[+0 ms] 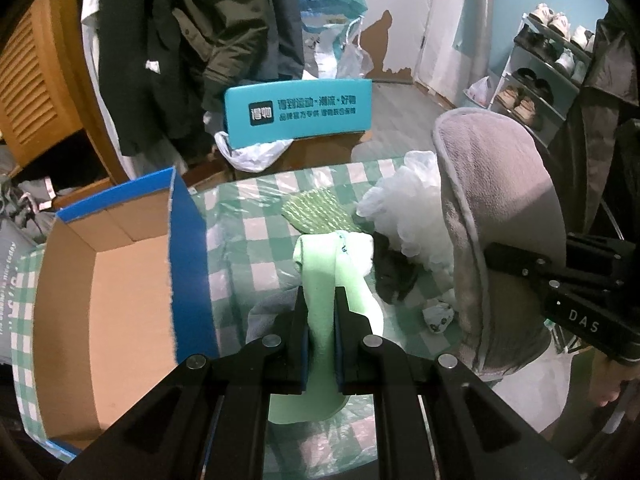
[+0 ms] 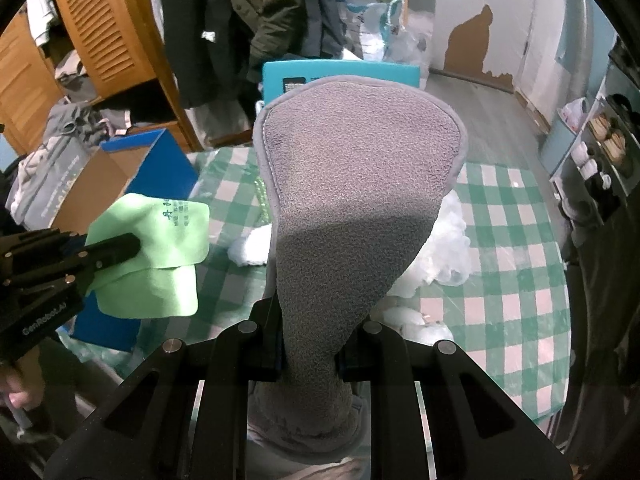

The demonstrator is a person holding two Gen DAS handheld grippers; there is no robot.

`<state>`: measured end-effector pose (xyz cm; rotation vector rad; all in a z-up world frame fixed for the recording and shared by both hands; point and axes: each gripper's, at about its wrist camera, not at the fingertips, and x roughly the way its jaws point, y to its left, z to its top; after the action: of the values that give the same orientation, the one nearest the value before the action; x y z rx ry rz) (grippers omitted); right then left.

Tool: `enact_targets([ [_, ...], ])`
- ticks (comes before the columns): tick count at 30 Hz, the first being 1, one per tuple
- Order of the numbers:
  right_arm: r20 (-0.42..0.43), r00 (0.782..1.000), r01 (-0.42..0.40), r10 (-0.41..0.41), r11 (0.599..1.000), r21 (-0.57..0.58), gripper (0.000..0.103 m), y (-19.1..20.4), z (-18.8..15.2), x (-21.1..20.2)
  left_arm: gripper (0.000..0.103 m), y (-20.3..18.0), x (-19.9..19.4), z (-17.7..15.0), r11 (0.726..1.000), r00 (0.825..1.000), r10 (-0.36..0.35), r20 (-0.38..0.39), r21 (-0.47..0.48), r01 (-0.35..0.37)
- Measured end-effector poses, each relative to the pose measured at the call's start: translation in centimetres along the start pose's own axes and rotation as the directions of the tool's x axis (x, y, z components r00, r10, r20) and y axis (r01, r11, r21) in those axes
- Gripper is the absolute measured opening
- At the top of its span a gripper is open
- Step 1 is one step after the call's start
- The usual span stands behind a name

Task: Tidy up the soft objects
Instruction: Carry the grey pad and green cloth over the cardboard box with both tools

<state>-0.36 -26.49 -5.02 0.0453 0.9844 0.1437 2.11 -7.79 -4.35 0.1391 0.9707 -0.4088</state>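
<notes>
Clamping a light green cloth [image 1: 320, 280], the left gripper [image 1: 320, 300] is holding it above the green-checked tablecloth [image 1: 256, 236], beside the open blue cardboard box [image 1: 188, 264]. The right gripper [image 2: 308, 344] is pinching a gray fleece cloth [image 2: 352, 184], which is standing upright over the white plastic bags [image 2: 444, 240].

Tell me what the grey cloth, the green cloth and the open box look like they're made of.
Grey cloth: likely fleece or microfibre; nubbly matte pile, stitched smooth edging.
Green cloth: thin, smooth fabric, perhaps microfibre; it folds limply and carries print.
Open box: cardboard; brown matte inside, blue coated outside, torn edge.
</notes>
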Motion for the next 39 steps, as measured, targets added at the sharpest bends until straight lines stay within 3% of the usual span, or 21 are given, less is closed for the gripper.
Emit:
enact_targets([
  [23, 0.021, 0.998, -0.066, 0.067, 0.995, -0.070, 0.016, 5.1, 2.5, -0.7, 0.010, 4.0, -3.8, -0.1, 0.994, 0.993, 0.101, 0.063, -0.049, -0.098],
  [39, 0.025, 0.992, -0.121, 0.126, 0.983, -0.137, 0.016, 10.8, 5.0, -0.4, 0.010, 10.2, -6.0, -1.1, 0.978, 0.987, 0.145, 0.075, -0.163, -0.132],
])
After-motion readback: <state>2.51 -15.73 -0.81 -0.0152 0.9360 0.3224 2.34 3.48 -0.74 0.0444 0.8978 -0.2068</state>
